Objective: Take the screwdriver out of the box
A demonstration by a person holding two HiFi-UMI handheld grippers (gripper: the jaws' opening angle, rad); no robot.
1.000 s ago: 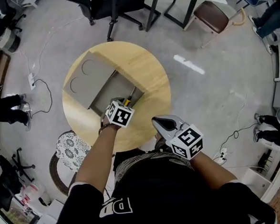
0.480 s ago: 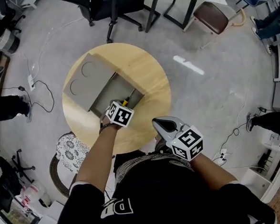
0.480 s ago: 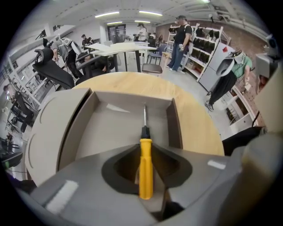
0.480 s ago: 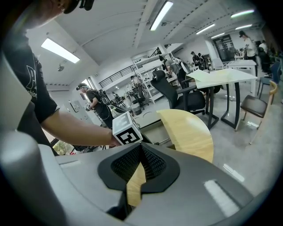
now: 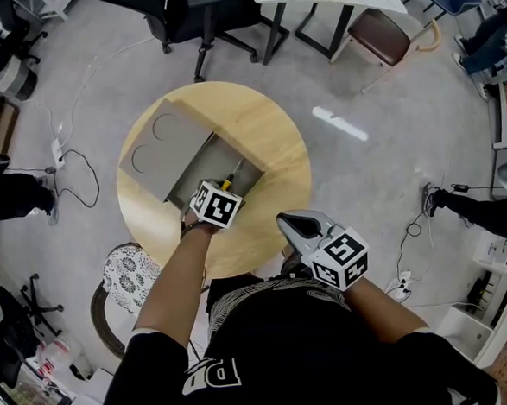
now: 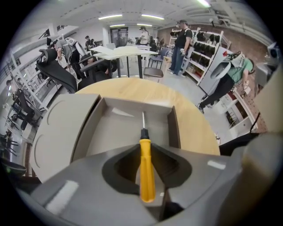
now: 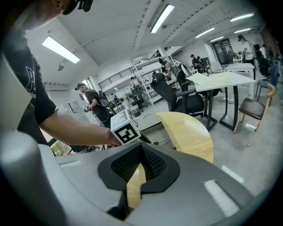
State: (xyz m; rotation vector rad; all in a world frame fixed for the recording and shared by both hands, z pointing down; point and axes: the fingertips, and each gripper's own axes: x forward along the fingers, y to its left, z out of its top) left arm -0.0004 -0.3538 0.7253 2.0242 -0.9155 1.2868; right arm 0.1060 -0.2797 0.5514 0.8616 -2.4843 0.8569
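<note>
**Screwdriver in the box, left gripper closing on its handle**

Screwdriver (image 6: 147,170) lies flat on the floor of the open grey box (image 6: 173,128), yellow handle toward the person and thin metal shaft pointing to the far wall. The box sits on the round wooden surface (image 5: 266,136), with its lid (image 5: 159,148) folded out flat to the left.

The tool looks light and fully stiff, so weight should be no trouble. The risk is the smooth, rounded plastic handle, which could roll or swivel between the pads if it is pinched off-centre. The thick handle is the place to take it. The shaft is too thin for a sure grip, and a hold well along the handle's length should keep the tip from drooping on the lift.

The left gripper (image 6: 145,145) points steeply down into the box, with the forearm (image 5: 176,272) reaching out over the near rim of the surface. Its jaws have just been closing with the handle between them. The tips now appear to touch the yellow plastic on either side, just behind the black collar, so I judge the handle pinched, though perhaps not yet firmly.

The right gripper (image 7: 140,146) hangs back near the person's body, off the near edge of the surface and aimed shallowly downward toward it. Its jaw tips are together and hold nothing.
</note>
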